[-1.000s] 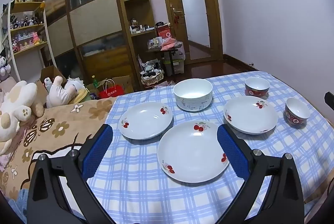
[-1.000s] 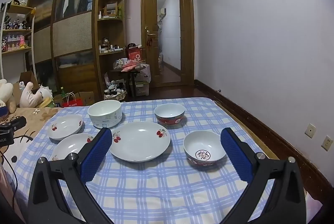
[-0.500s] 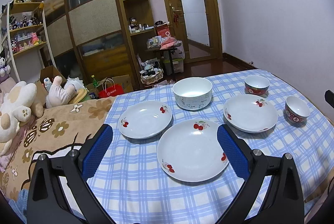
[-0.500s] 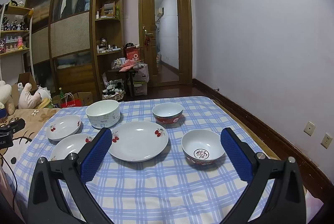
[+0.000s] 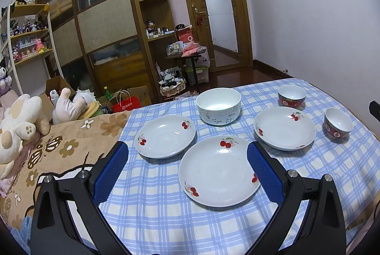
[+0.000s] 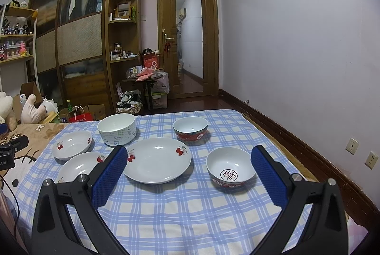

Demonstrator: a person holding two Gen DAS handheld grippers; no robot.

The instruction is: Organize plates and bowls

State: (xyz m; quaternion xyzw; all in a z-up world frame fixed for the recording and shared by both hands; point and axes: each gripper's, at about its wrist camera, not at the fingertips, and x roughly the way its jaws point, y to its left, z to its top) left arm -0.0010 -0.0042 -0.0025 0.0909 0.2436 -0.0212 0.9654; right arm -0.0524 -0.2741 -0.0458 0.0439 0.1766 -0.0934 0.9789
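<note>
Tongs: left tongs [image 5: 187,168] and right tongs [image 6: 188,173] wide apart, holding nothing.
Done: nothing stacked.
Left: plates, bowls spread around big white bowl [image 5: 218,106].

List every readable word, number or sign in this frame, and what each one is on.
"Special": printed on the side of the white straight-sided bowl; the smaller print around it is blurred.
A red Chinese character in a circle: inside the bottom of the near red-rimmed bowl; too stylised to read surely.
White logo and text on the red paper bag: too small to read.
White symbol on the red box: no readable words.
</note>
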